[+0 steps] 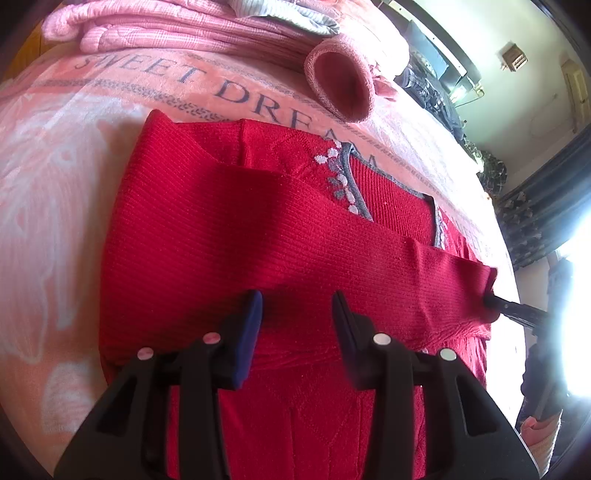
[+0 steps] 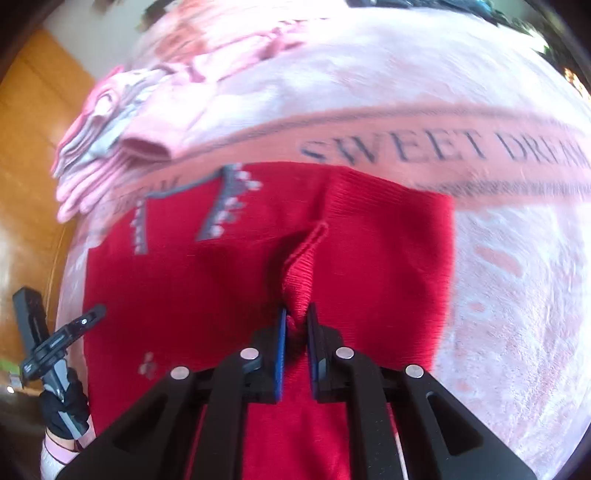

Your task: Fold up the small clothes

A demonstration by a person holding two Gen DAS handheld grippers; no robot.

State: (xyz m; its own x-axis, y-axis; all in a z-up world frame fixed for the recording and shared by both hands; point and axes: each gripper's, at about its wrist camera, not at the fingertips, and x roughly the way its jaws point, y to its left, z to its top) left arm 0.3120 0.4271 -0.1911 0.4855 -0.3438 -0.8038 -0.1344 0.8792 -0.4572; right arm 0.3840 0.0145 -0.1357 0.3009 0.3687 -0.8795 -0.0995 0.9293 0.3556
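Sweater: a red sweater [image 1: 236, 236] of fine ribbed knit lies on the bed, its body partly folded, with one long sleeve [image 1: 369, 266] drawn flat across the chest.
Neckline: a V-shaped grey trim [image 1: 351, 184] edged with small white and grey leaf-like motifs; soft, woven into the knit.
Sleeve cuff: in the right wrist view the ribbed cuff [image 2: 299, 280] is bunched into tight vertical pleats where it is pinched.
Right gripper: the right gripper [image 2: 296, 325] has its blue-padded jaws drawn narrow, clamped on the sleeve cuff; black plastic frame with round silver pins.
Left gripper: the left gripper [image 1: 297, 314] hovers over the lower sweater with its jaws spread wide and nothing between them; matte black, angular.
Hand: a hand [image 2: 62, 410] in a black glove grips the left tool's handle at the sweater's left edge.
Bedspread: a plush pink blanket [image 1: 66, 206] with pale floral shapes and a salmon band printed "SWEET DREAM" in dark letters.
Other clothes: a stack of folded pink garments [image 1: 177, 29], ribbed and soft, sits beyond the sweater; a rolled pink piece [image 1: 341, 85] with an open tubular end lies just beside the stack.
Sharpness: the right wrist view is smeared, so fine texture there is hard to read.
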